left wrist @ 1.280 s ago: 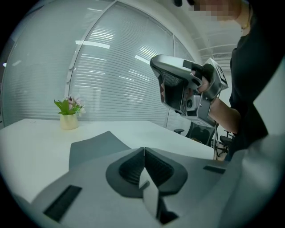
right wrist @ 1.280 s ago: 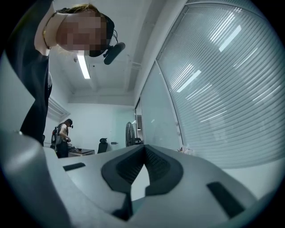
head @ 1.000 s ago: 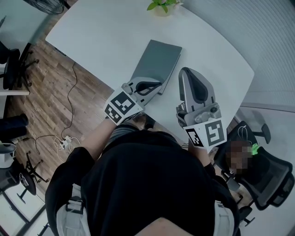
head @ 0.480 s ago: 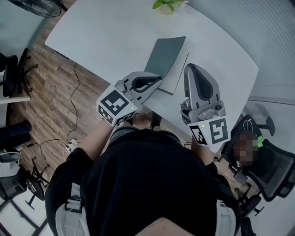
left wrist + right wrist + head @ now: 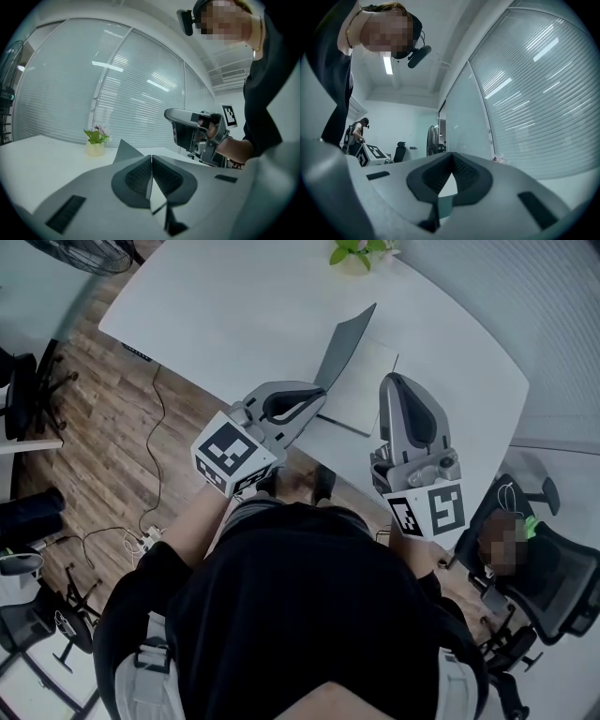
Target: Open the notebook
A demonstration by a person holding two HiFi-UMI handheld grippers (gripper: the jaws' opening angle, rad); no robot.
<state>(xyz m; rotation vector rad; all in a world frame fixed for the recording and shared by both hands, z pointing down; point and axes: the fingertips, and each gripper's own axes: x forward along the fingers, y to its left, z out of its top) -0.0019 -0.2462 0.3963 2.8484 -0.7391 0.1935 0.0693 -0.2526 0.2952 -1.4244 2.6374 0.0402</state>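
On table (image 5: pixel 234 315), notebook cover (image 5: pixel 345 341) lifted higher, L hand-held gripper (image 5: pixel 317 402) pinching it

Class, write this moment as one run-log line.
left gripper: shut on notebook cover | cover: raised | inside page: exposed | right gripper: shut, empty

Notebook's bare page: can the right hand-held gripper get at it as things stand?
Probably yes: the right hand-held gripper sits beside the page with nothing between, and the left hand-held gripper holds the cover up off it.

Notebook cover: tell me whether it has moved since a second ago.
Yes. The notebook cover, lying flat then, now stands tilted up off the white page, its far corner nearer the plant on the table.
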